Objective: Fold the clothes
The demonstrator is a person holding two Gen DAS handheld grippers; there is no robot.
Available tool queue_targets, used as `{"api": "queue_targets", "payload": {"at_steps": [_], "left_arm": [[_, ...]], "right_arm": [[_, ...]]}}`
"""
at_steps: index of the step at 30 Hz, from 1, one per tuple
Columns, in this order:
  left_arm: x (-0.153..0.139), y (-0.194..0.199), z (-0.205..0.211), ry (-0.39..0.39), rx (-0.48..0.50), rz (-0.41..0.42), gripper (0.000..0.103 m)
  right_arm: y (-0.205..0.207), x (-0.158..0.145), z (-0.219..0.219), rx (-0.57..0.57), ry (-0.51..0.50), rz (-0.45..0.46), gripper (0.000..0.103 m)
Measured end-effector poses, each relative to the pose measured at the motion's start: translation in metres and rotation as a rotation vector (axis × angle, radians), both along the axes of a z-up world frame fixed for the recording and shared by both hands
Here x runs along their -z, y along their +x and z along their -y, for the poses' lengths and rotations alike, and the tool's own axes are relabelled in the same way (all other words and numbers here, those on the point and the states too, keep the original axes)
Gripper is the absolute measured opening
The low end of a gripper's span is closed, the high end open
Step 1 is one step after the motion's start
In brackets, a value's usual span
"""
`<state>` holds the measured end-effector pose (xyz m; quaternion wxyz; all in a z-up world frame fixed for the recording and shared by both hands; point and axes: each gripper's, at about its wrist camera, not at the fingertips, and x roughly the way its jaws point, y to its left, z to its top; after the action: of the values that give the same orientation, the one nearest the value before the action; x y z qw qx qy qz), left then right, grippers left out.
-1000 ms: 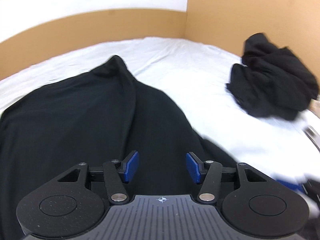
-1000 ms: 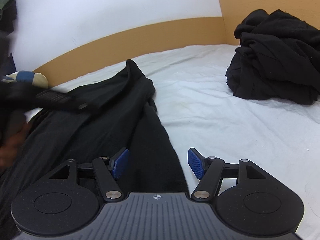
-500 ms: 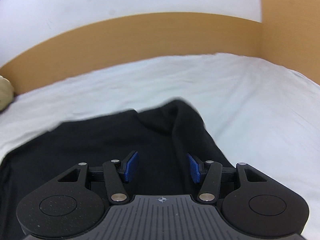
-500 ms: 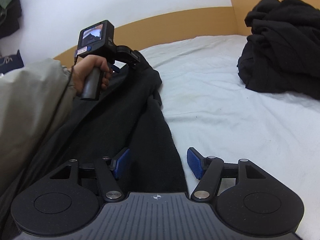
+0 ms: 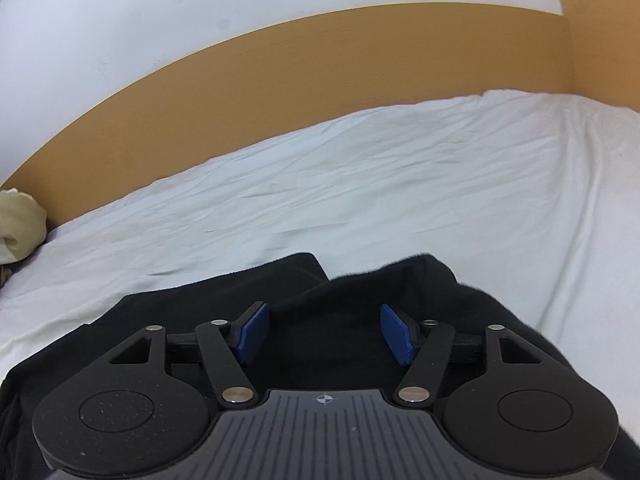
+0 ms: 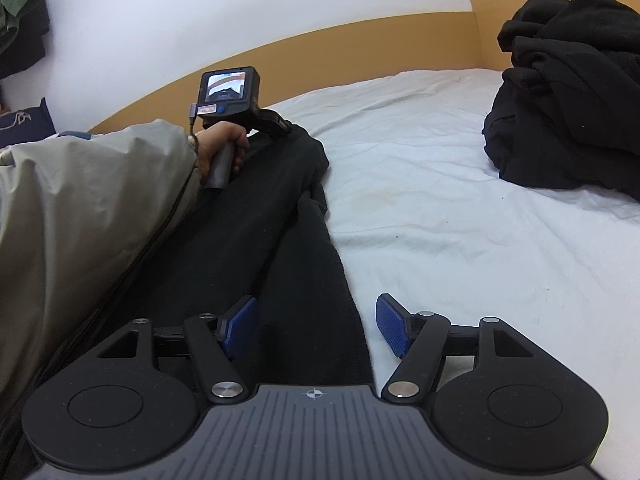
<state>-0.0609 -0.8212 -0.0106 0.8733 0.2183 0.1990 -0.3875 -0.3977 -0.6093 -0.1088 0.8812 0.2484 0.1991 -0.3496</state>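
Left gripper point(image 5: 324, 334) advanced to black garment point(image 5: 352, 288) far edge; both jaws wide apart, seemingly gripping nothing.

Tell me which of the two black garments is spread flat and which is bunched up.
The black garment under both grippers lies spread flat; the black pile at far right is bunched in a heap, untouched.

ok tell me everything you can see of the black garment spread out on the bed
The long black fleece-like garment lies flat on the white bed sheet, stretching away from the right claw. It looks soft and matte, with a lengthwise fold ridge and a bunched far end. Both claws are open over it: the right claw straddles its right edge, and the left claw is at its far end, where two rounded flaps meet. Neither grips it.
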Motion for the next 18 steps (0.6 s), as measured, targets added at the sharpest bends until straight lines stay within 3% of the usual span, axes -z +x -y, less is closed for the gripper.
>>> {"api": "queue_targets", "payload": {"at_steps": [4, 6, 9, 14, 18], "left_arm": [[-0.025, 0.008, -0.015, -0.118, -0.031, -0.056, 0.073], [-0.045, 0.005, -0.027, -0.167, 0.006, -0.064, 0.084], [-0.061, -0.013, -0.054, -0.195, 0.082, -0.073, 0.092], [-0.055, -0.043, -0.121, -0.107, 0.2, -0.194, 0.09], [-0.056, -0.064, -0.199, -0.108, 0.245, -0.206, 0.091]], "right_arm": [[0.002, 0.0, 0.001, 0.0, 0.0, -0.002, 0.071], [0.004, 0.0, 0.0, -0.006, -0.008, -0.015, 0.075], [0.003, -0.001, 0.001, -0.01, -0.003, -0.007, 0.076], [0.004, -0.001, 0.003, -0.011, -0.003, -0.009, 0.077], [0.001, -0.001, 0.006, -0.026, 0.018, 0.023, 0.083]]}}
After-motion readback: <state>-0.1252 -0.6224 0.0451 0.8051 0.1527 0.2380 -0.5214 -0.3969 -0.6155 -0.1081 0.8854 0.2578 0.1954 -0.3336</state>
